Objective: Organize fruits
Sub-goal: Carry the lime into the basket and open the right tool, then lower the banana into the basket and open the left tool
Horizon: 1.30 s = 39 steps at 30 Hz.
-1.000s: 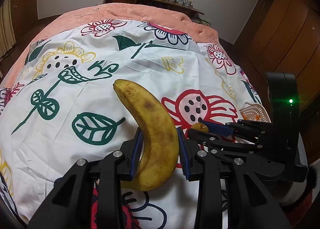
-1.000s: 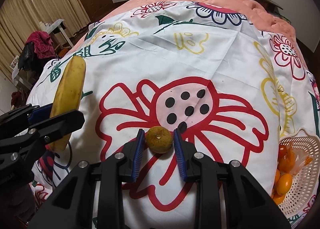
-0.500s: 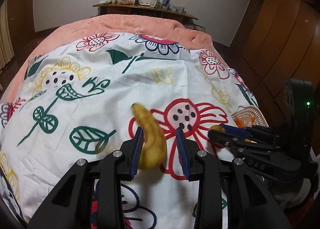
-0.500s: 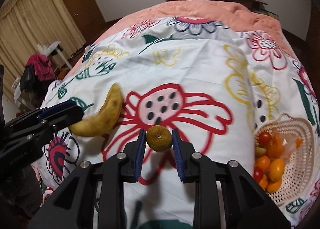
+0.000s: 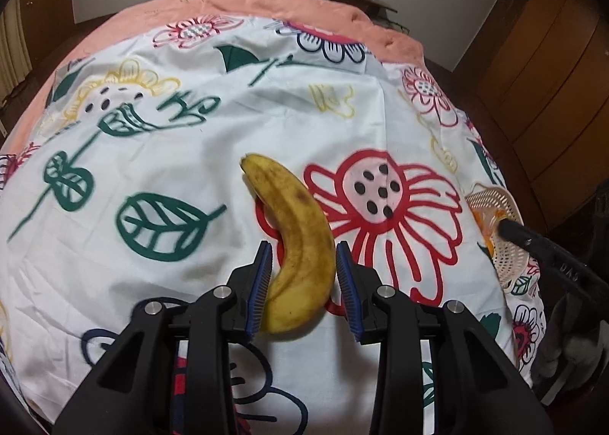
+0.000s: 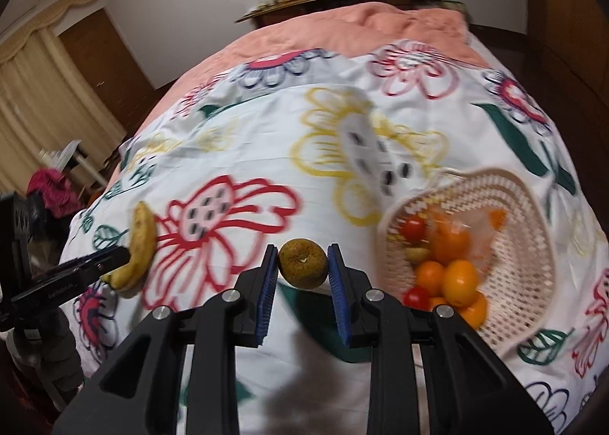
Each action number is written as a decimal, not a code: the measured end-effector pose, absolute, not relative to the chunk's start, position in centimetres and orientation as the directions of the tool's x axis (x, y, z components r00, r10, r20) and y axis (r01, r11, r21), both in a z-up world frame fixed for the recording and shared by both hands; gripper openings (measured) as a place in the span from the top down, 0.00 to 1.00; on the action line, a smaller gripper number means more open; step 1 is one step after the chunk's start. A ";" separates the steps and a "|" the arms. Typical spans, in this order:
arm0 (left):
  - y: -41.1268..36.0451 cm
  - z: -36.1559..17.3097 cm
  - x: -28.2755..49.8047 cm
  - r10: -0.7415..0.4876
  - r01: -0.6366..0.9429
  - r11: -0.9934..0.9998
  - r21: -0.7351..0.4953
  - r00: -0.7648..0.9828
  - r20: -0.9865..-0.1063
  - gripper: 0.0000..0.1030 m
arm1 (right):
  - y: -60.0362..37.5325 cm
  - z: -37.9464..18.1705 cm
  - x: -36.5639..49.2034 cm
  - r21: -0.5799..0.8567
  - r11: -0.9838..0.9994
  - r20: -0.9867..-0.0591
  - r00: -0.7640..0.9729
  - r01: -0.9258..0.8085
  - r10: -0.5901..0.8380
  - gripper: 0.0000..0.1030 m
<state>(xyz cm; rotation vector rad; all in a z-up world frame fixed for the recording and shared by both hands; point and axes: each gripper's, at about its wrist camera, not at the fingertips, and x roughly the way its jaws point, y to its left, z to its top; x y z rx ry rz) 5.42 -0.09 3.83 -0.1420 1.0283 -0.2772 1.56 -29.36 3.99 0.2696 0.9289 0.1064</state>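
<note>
Left gripper [image 5: 303, 275] is seen with its blue pads set around the banana [image 5: 293, 241], and the jaws are opening right now; the left pad looks pressed against the peel, while a sliver of gap is seen at the right one. That banana is laid on the flowered sheet [image 5: 190, 153], long axis running away from the camera, upper tip pointed up-left toward the far end of the bed, lower end curled back between the fingers. Right gripper [image 6: 303, 267] is clamped shut on a small brownish round fruit [image 6: 303, 263], held above the sheet with its dimpled end turned toward the lens.

From the right wrist view the basket [image 6: 506, 206] is shown properly: oranges [image 6: 458, 279] and small red tomatoes [image 6: 414, 227] piled inside, though it's blurry, so the pale thing among them can't be named for sure. From the left wrist view only the basket's rim is caught at the far right, half hidden by a dark finger of the other gripper.
</note>
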 end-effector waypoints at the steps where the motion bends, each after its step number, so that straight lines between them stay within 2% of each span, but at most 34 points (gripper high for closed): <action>1: -0.2 3.6 5.5 -0.294 0.162 0.956 -0.246 0.479 -0.827 0.65 | -30.2 3.9 1.3 0.274 0.961 -0.777 0.599 0.047 0.192 0.74; 8: -1.0 2.8 6.2 -0.276 0.175 0.960 -0.218 0.463 -0.842 0.64 | -35.0 3.0 -0.1 0.279 0.944 -0.784 0.610 0.175 0.118 0.73; 20: -2.3 2.4 7.1 -0.237 0.201 0.967 -0.158 0.472 -0.849 0.66 | -38.1 1.2 -1.0 0.295 0.919 -0.792 0.605 0.263 0.081 0.73; 30: -4.9 5.1 5.7 -0.317 0.297 0.936 -0.188 0.478 -0.819 0.67 | -38.9 1.5 -1.5 0.325 0.906 -0.771 0.630 0.273 0.087 0.73; 39: -11.1 7.2 5.4 -0.390 0.425 0.884 -0.197 0.437 -0.810 0.68 | -40.7 1.3 -2.4 0.365 0.886 -0.749 0.655 0.285 0.098 0.73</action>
